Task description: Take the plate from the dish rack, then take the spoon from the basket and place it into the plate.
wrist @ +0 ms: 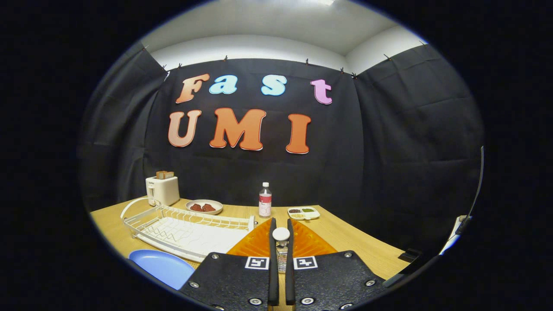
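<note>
My gripper (281, 222) is shut on the spoon (281, 234). The spoon's white rounded end stands up between the two fingers, and its clear handle runs down between the pads. A blue plate (160, 266) lies flat on the wooden table, left of the fingers and just in front of the white wire dish rack (185, 229). The rack holds no dishes. The spoon hangs above the table, to the right of the plate and apart from it.
At the back of the table (345, 242) stand a white toaster (163, 189), a small plate of reddish food (204, 207), a bottle (265, 200) and a divided snack dish (303, 212). The black cloth wall stands behind them.
</note>
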`<state>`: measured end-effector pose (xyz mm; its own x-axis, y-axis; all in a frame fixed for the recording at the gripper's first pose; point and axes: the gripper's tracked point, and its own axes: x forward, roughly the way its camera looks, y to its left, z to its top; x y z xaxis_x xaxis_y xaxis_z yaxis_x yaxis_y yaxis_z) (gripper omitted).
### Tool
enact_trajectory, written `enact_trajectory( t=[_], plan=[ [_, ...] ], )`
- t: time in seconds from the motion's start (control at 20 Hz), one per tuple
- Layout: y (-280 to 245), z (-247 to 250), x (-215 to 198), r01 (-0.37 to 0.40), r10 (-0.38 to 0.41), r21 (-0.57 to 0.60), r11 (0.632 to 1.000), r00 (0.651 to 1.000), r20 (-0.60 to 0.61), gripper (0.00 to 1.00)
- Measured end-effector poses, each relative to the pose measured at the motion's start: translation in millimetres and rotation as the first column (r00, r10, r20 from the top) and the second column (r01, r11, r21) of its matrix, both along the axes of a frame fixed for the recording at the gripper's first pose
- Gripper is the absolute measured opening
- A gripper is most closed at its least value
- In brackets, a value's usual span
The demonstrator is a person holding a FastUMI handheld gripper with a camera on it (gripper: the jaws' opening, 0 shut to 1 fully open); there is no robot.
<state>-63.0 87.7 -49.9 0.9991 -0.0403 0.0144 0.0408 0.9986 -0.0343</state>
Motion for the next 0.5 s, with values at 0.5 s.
enact_trajectory(
  t=[0.5],
  plan=[
    [99.6,7.0,-60.3,-0.194,0.194,0.035,0.980,0.981,0.005,0.06]
  ],
)
